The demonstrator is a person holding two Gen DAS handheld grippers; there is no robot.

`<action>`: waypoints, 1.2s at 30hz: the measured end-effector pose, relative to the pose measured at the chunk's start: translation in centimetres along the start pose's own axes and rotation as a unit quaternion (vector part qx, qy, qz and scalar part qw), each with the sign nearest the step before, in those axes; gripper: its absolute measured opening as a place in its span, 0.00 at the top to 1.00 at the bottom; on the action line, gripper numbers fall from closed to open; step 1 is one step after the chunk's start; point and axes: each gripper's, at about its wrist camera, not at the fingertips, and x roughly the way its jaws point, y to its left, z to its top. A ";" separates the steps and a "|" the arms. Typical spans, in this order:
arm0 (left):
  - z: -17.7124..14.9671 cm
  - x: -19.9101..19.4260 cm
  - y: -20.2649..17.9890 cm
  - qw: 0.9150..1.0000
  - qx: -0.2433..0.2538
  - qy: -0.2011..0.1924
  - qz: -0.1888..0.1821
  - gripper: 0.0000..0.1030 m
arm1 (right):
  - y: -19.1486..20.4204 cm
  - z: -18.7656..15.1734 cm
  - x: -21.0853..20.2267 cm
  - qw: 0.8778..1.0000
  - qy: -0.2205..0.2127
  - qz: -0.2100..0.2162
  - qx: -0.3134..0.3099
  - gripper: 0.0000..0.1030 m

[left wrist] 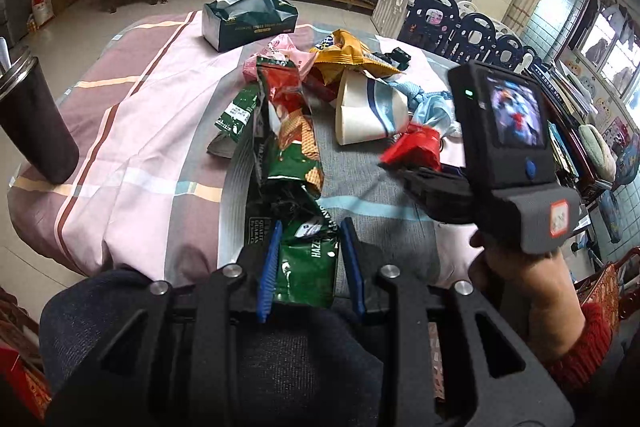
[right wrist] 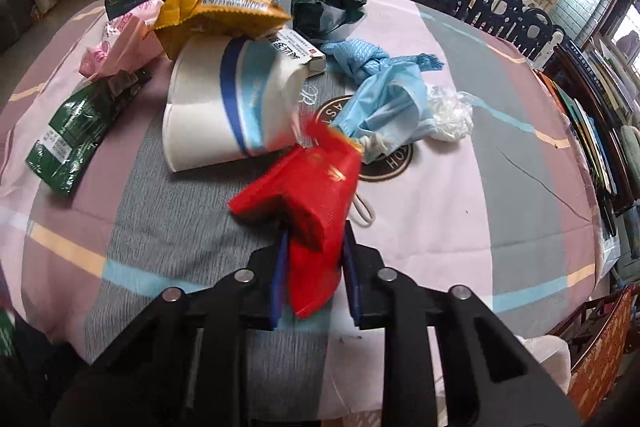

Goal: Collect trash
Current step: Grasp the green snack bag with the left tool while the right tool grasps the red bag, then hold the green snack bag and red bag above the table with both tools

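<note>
Left wrist view takes in the wider room: the desk (left wrist: 132, 147) under a pink, grey and mauve striped cloth, a dark steel tumbler (left wrist: 32, 123) at nine o'clock, and a dark green tissue box (left wrist: 248, 19) at eleven o'clock beyond the trash pile. Only this view shows the tumbler and the person's right hand (left wrist: 520, 291) in a red knitted cuff, gripping the right gripper's handle at three to four o'clock.

Next in size, a flattened white paper cup with a blue band (left wrist: 368, 111) lies at the pile's centre, with a yellow snack bag (left wrist: 348, 57) behind it at twelve o'clock and a pink wrapper (left wrist: 288, 53) beside that.

A long green and red hazelnut wafer wrapper (left wrist: 292, 163) runs down from the pile to six o'clock, where the left gripper (left wrist: 310, 263) has its blue pads narrowed onto the wrapper's lower end (the bag looks lifted off the cloth).

Right wrist view shows what the other hides: a crumpled blue face mask (right wrist: 384, 107) at one o'clock, a white plastic wad (right wrist: 450, 119) beside it, a dark crushed bag (right wrist: 324, 11) at twelve o'clock, and a round printed logo on the cloth. Here the right gripper (right wrist: 314, 267) is pinched narrow on a crumpled red wrapper (right wrist: 304, 195), which sticks up from the pads toward the cup.
</note>
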 end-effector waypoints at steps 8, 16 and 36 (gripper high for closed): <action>-0.1 -0.1 0.3 1.000 -0.010 -0.002 0.006 0.70 | -2.3 -3.1 -4.2 0.998 -0.022 0.040 0.040 0.78; -0.1 -0.4 0.2 1.000 -0.009 -0.006 0.009 0.70 | -4.8 -5.5 -7.8 0.995 -0.048 0.043 0.070 0.78; -0.1 -0.6 -0.1 1.000 -0.003 -0.010 0.014 0.70 | -5.6 -6.7 -9.0 0.994 -0.053 0.043 0.082 0.78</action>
